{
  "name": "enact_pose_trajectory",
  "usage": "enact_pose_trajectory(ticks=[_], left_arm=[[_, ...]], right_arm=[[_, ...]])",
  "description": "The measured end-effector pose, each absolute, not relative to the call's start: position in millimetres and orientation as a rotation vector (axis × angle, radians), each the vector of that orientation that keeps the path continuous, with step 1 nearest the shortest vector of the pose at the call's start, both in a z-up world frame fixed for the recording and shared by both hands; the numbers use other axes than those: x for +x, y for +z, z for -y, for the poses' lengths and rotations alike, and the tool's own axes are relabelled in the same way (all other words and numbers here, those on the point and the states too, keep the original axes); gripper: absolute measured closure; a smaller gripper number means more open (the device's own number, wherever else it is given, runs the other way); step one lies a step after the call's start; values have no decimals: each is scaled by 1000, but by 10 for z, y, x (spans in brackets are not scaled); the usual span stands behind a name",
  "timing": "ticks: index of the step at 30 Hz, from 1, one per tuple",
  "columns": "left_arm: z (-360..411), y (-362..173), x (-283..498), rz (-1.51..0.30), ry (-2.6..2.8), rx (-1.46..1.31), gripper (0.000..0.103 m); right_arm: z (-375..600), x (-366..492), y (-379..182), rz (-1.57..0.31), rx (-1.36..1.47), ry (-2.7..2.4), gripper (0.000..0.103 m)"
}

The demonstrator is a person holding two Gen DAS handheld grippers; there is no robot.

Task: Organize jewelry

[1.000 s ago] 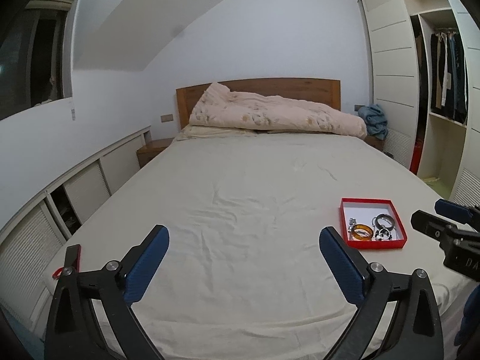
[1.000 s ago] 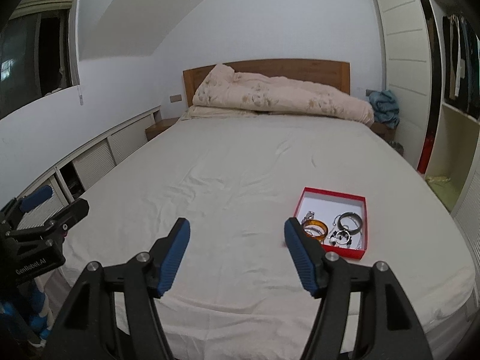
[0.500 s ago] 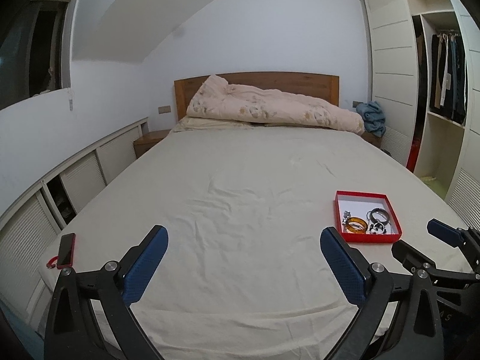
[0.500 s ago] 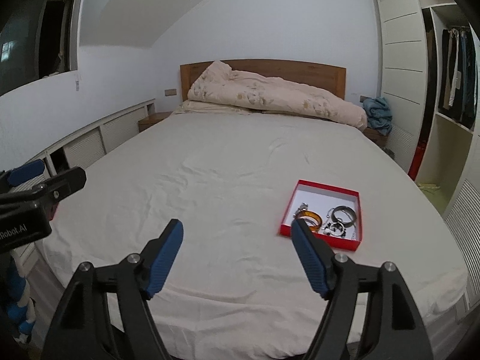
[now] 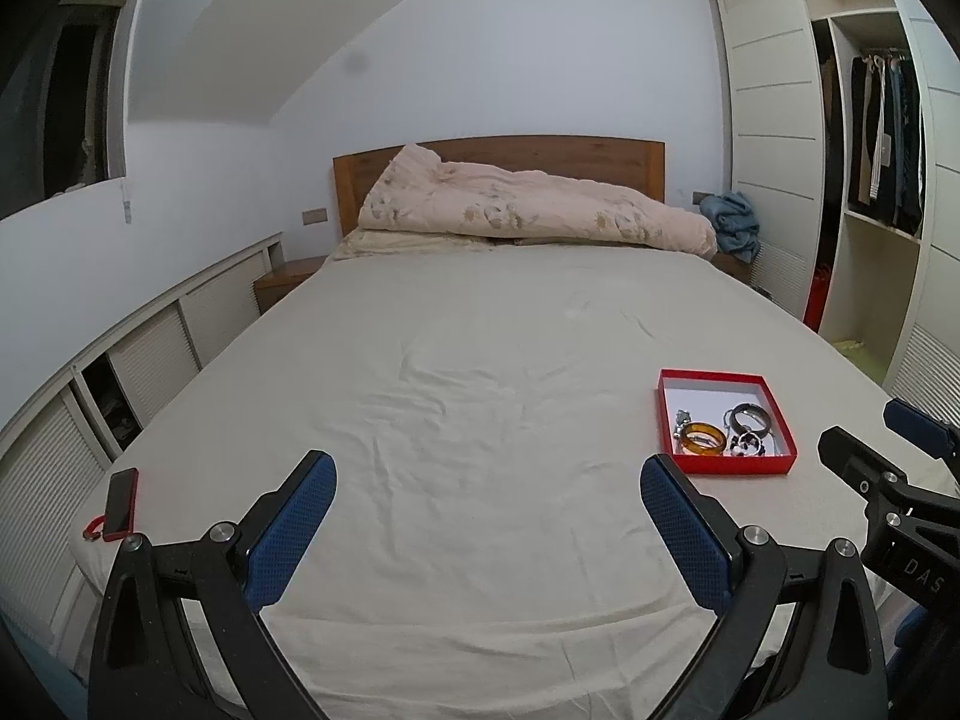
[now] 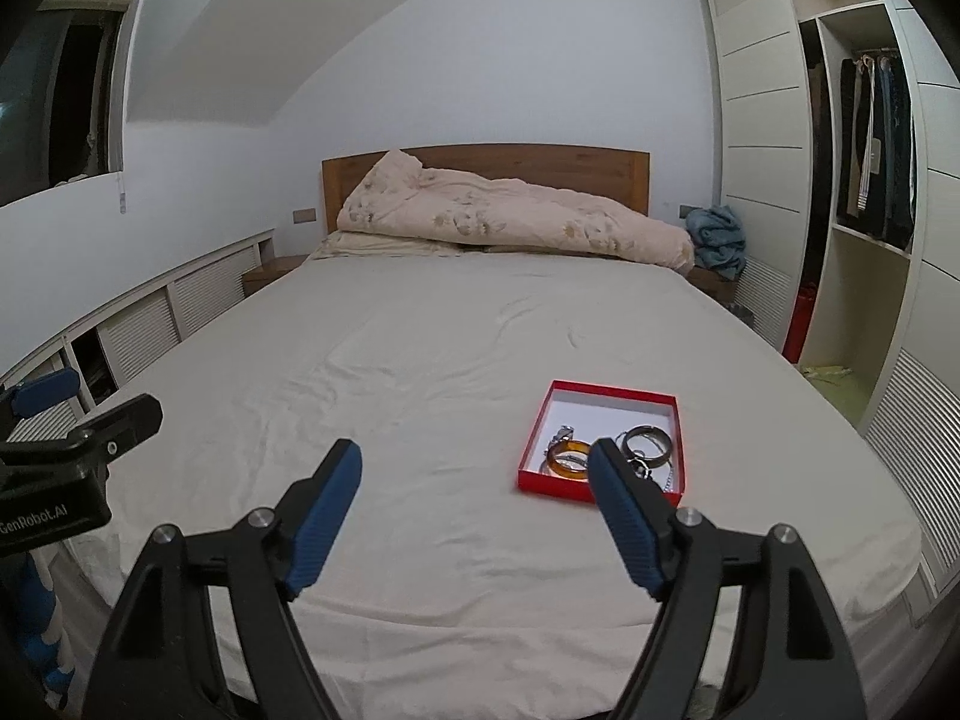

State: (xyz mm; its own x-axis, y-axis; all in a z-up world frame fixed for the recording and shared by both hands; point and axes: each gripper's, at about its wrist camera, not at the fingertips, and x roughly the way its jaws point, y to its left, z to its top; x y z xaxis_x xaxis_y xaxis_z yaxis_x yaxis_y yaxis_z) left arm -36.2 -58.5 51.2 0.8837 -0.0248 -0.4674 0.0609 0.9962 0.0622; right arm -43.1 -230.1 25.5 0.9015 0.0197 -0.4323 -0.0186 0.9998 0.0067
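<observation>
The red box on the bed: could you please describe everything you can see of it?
The red box is a shallow, square, lidless tray, seemingly cardboard, with red walls and a white inside. It lies flat on the bed sheet, near the foot on the wardrobe side. Inside, toward its near end, lie an amber bangle, a dark bangle and small silvery pieces. Neither gripper touches it.

Wrinkled matt cloth sheet, glossy amber bangle in a red cardboard tray, wooden headboard.

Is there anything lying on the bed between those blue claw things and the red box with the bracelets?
Nothing visible. Only bare, wrinkled sheet lies between the open right gripper and the red box. The left gripper, also open, has the same bare stretch before it. The phone sits far off at the bed's left edge.
</observation>
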Motion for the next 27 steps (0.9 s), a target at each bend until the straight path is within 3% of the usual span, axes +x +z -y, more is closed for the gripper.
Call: enact_pose_trajectory(ticks=[27], left_arm=[[773,213,-90,-560,-87,81,3]], right_arm=[[2514,-256,-72,-535,9,-47,26]])
